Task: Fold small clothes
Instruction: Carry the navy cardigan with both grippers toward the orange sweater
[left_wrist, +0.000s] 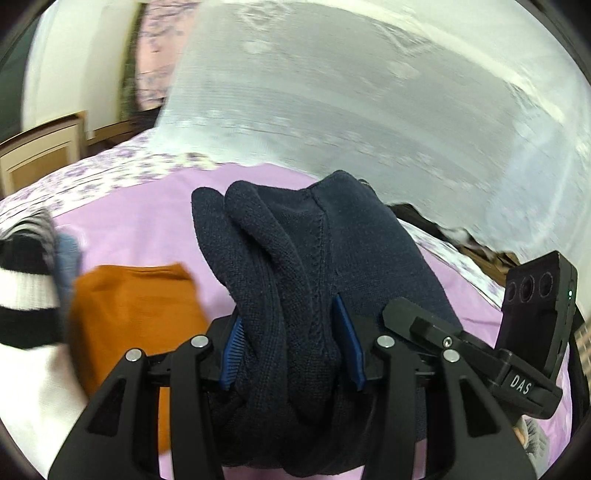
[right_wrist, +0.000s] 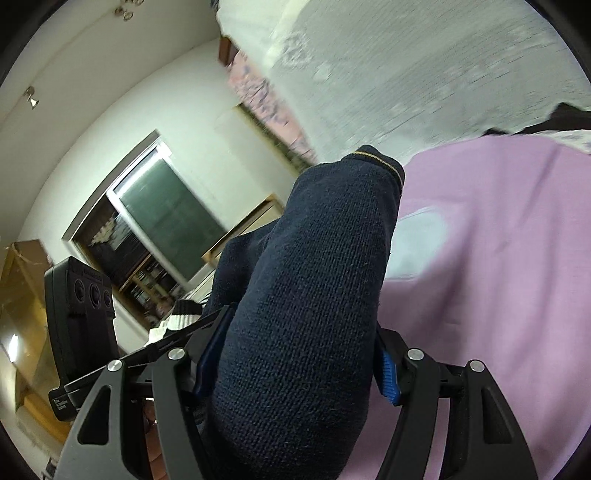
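**Navy knit held in both grippers above the lilac bed**

Knitwear fills the middle of both wrist views: a navy garment (left_wrist: 295, 280), bunched into thick rolls, is clamped in the left gripper (left_wrist: 291, 350) and in the right gripper (right_wrist: 295, 365). The left one's blue pads (left_wrist: 232, 350) press into the gathered folds on either side, jaws narrowed onto the cloth. The right one's jaws stand wider, closed around a fat roll of the same garment (right_wrist: 306, 314).

In the left view the bundle runs lengthways away from the camera, its rounded ends pointing toward the far edge of the bed, a vertical seam down its middle. In the right view the roll likewise stretches forward along the fingers, leaning slightly right, and ends in a ribbed cuff (right_wrist: 380, 162) edged with a thin yellow line.

Beneath lies a lilac bedsheet (left_wrist: 147, 229) with a floral border. On it, left of the bundle, sits a folded orange garment (left_wrist: 136, 310), and beside that a black-and-white striped knit (left_wrist: 26, 288) with something blue between them. A pale patch (right_wrist: 417, 240) lies on the sheet in the right view.

Behind hangs a white lace curtain (left_wrist: 351, 92). White walls, a dark window (right_wrist: 170, 214) and wooden furniture (left_wrist: 40, 155) show further off, all blurred.
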